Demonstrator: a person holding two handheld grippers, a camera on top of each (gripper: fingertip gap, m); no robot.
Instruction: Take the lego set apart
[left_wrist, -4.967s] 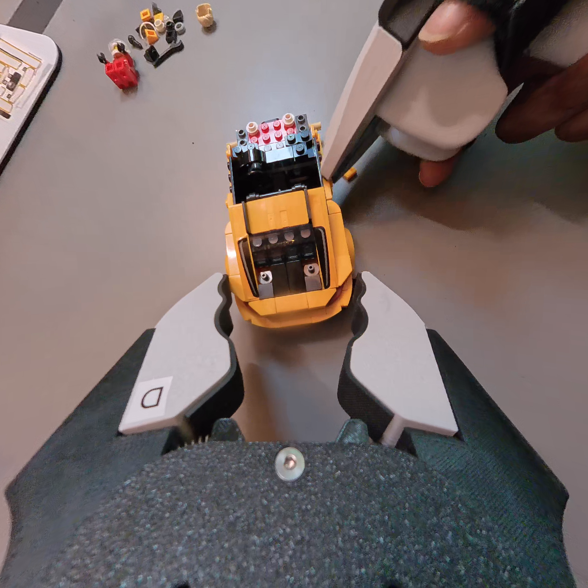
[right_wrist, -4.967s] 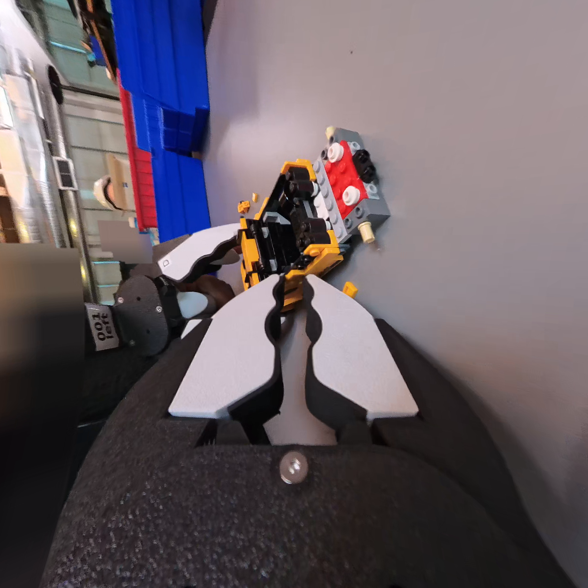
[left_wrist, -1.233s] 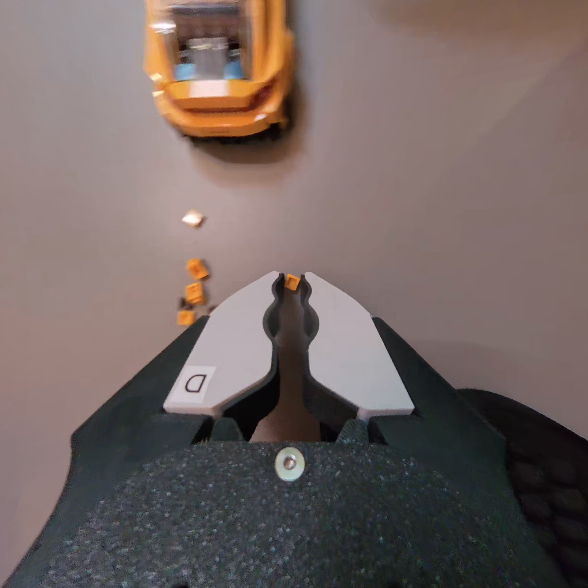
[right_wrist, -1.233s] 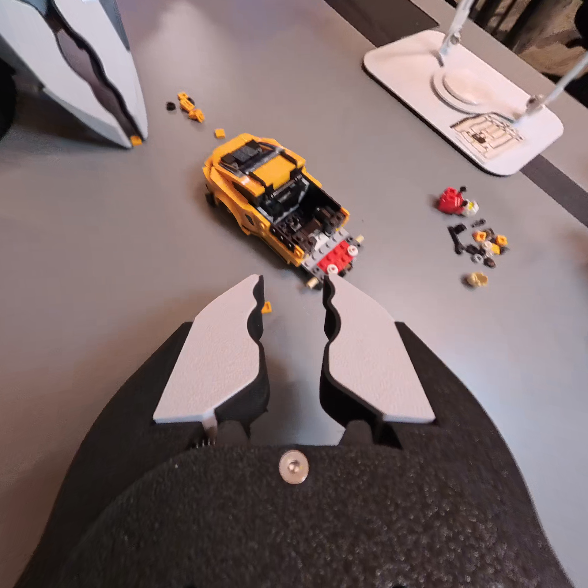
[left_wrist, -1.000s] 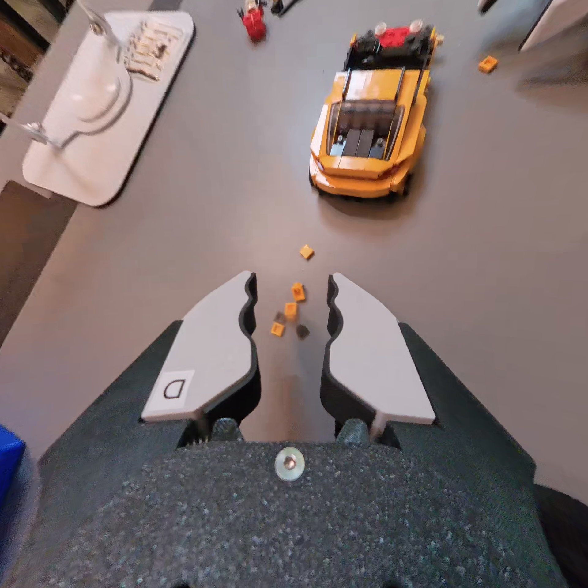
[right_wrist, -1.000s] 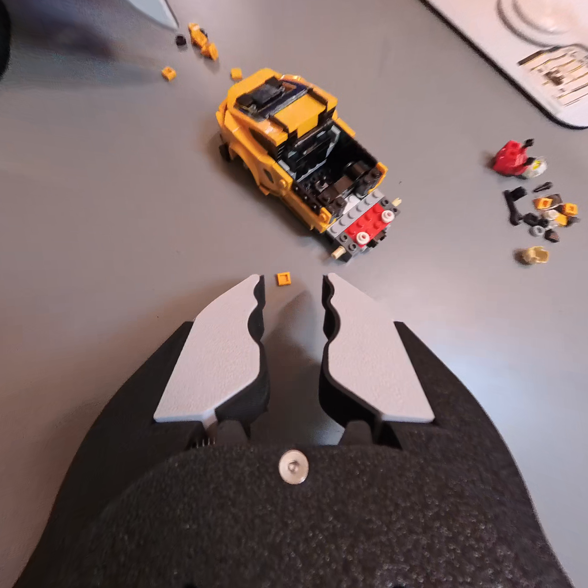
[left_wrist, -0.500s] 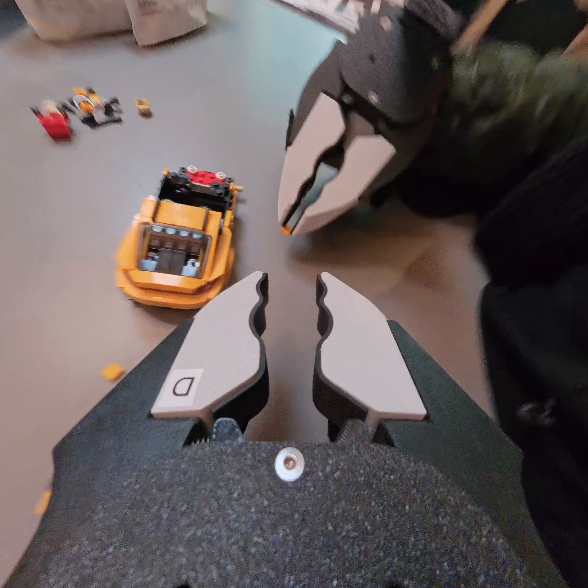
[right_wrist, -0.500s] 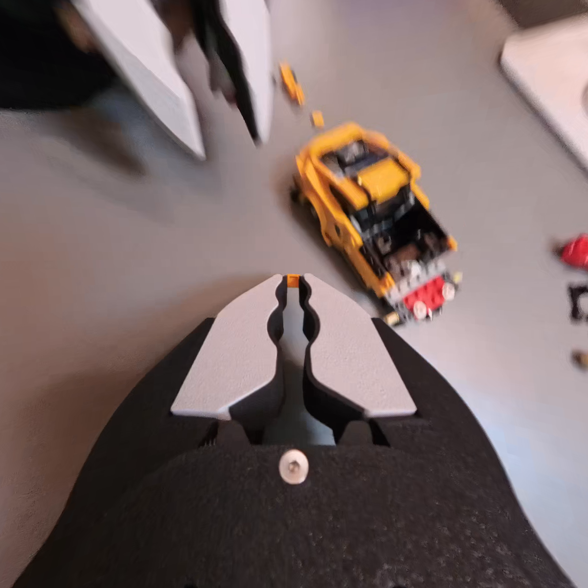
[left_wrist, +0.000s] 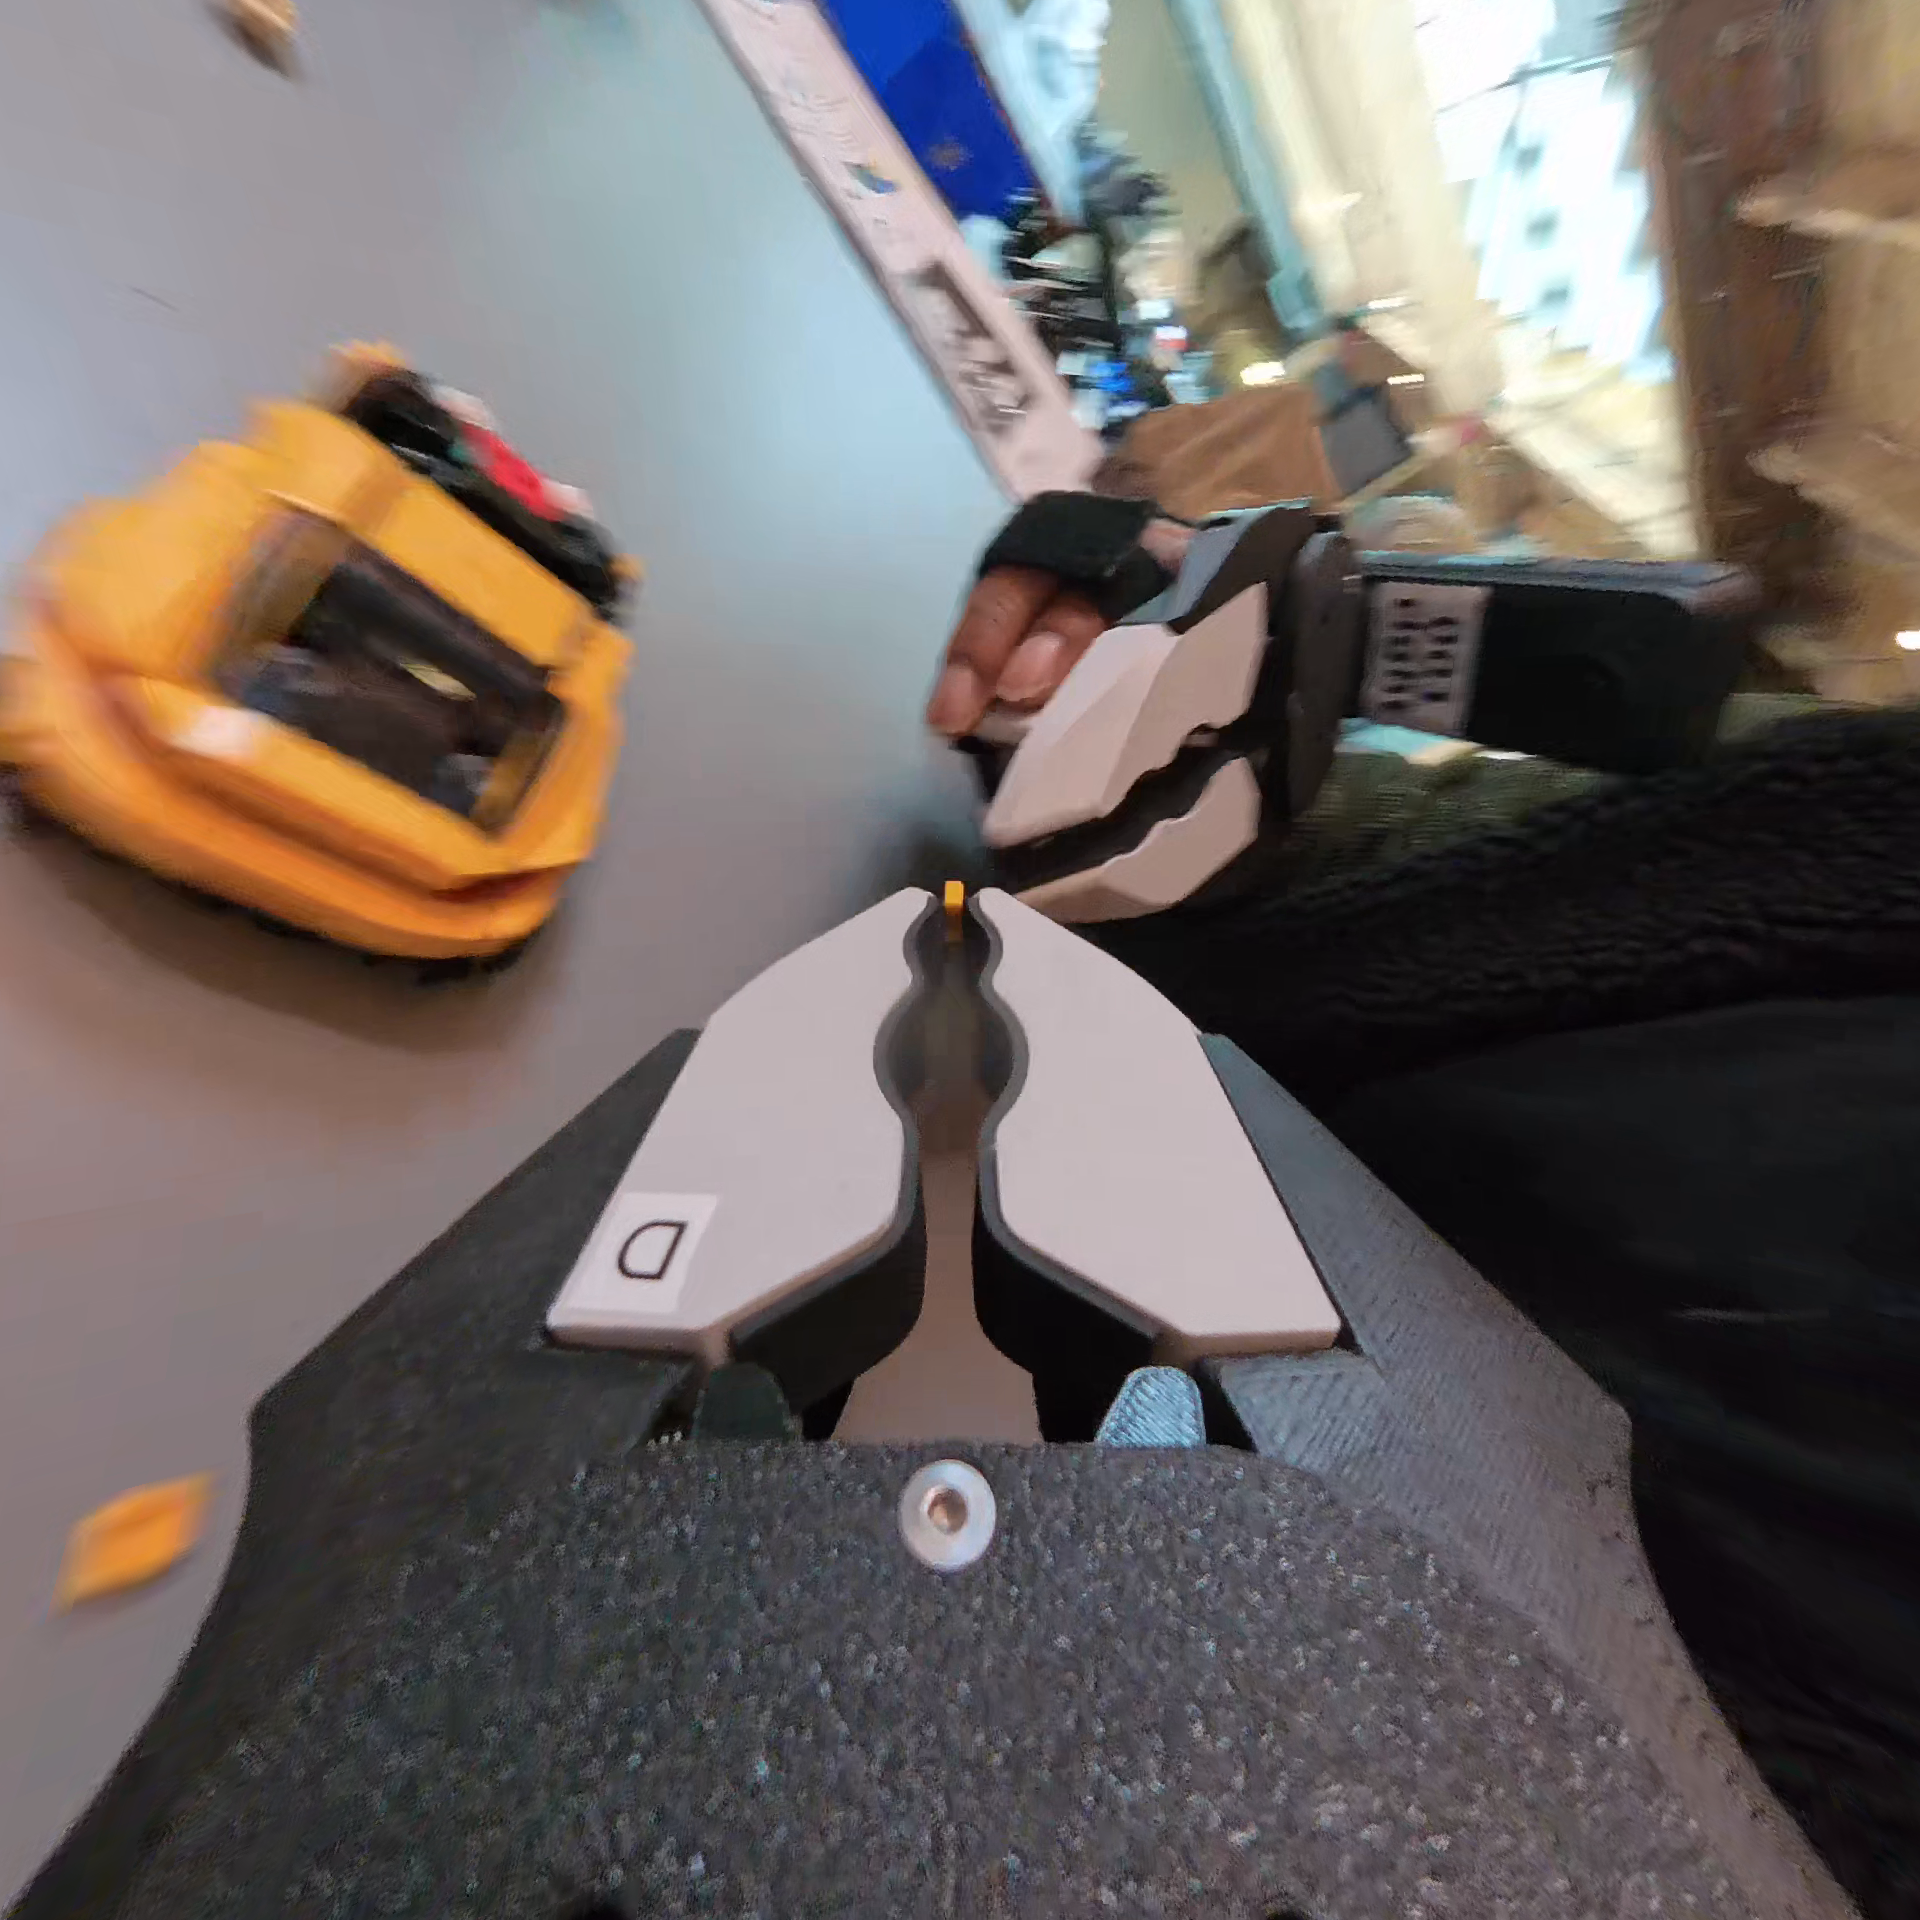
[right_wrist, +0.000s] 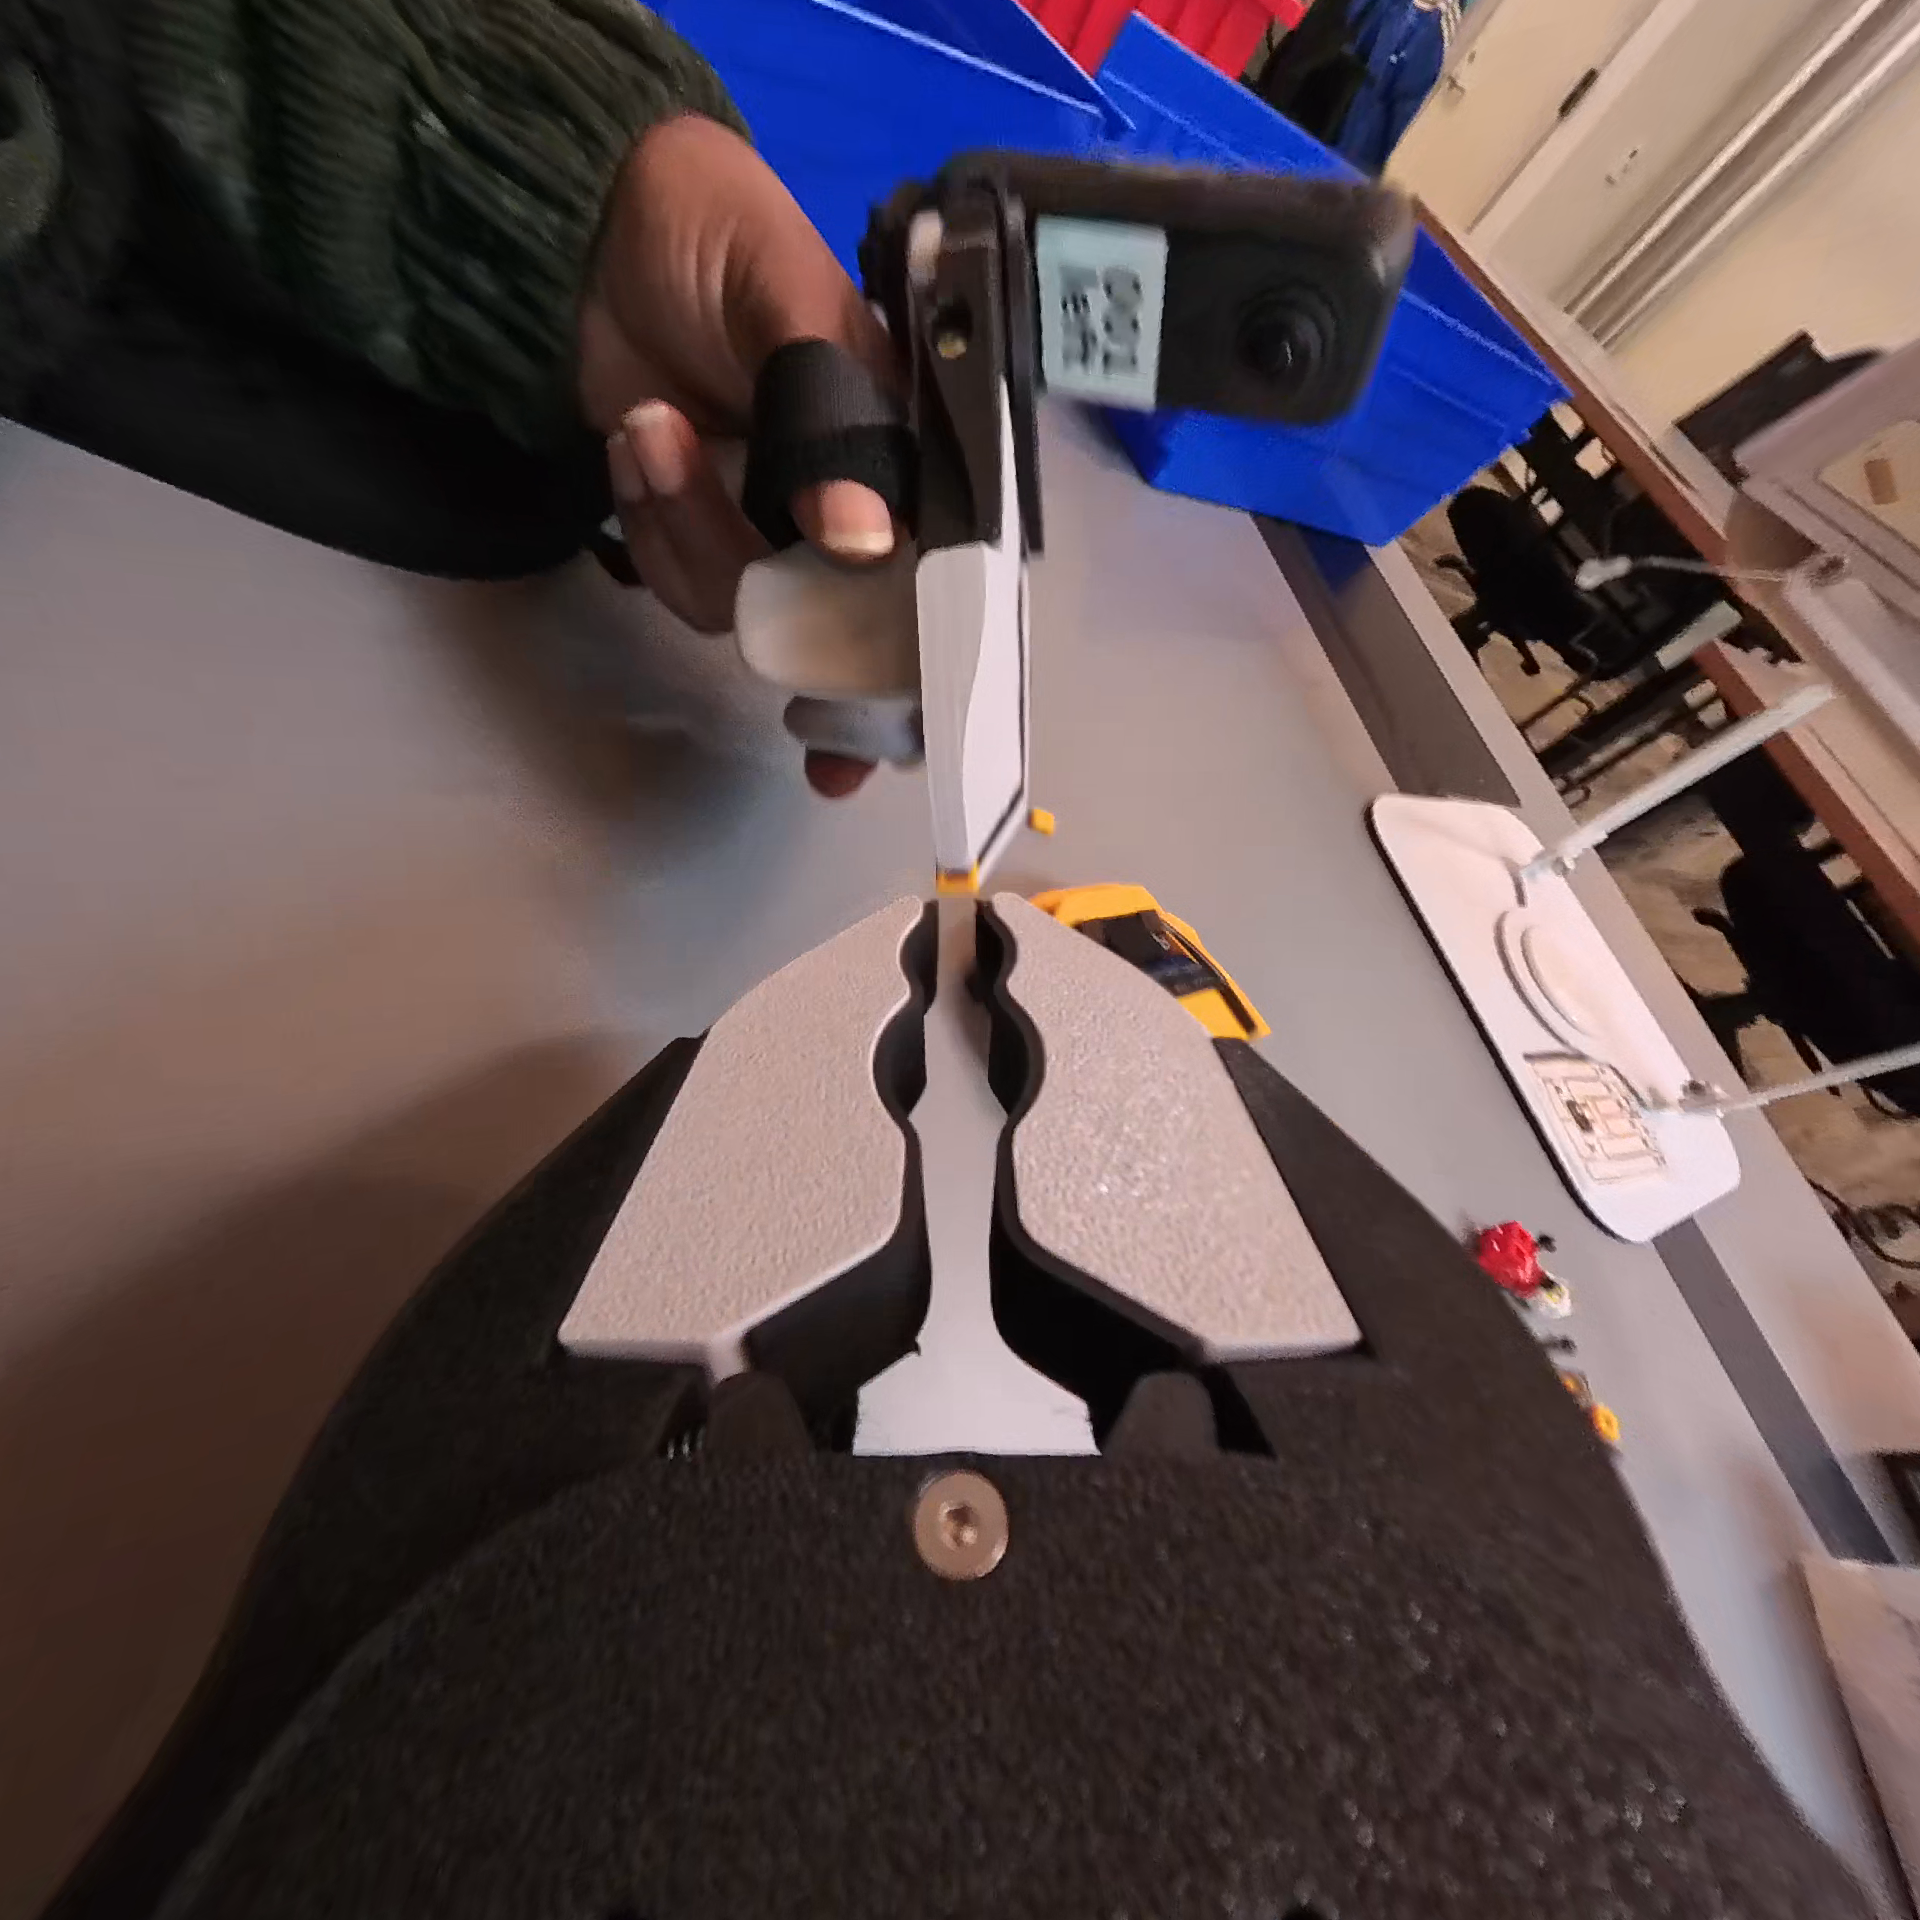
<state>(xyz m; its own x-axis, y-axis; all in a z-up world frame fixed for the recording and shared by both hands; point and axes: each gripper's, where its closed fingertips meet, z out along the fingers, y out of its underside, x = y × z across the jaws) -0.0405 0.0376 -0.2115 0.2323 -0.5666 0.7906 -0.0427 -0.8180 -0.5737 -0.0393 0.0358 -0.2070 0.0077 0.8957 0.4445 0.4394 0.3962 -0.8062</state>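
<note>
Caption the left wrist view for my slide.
Left gripper pinching a tiny orange lego piece beside the yellow lego car.

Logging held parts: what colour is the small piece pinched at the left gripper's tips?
Orange-yellow piece, clearest in the left wrist view, at the left gripper tips.

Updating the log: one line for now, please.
left gripper: shut on small orange piece | right gripper: tips at piece, grip unclear | yellow car: ungripped

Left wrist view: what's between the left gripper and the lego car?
Only bare grey table between the left gripper, shut on a small orange piece, and the lego car; the left wrist view shows it.
</note>
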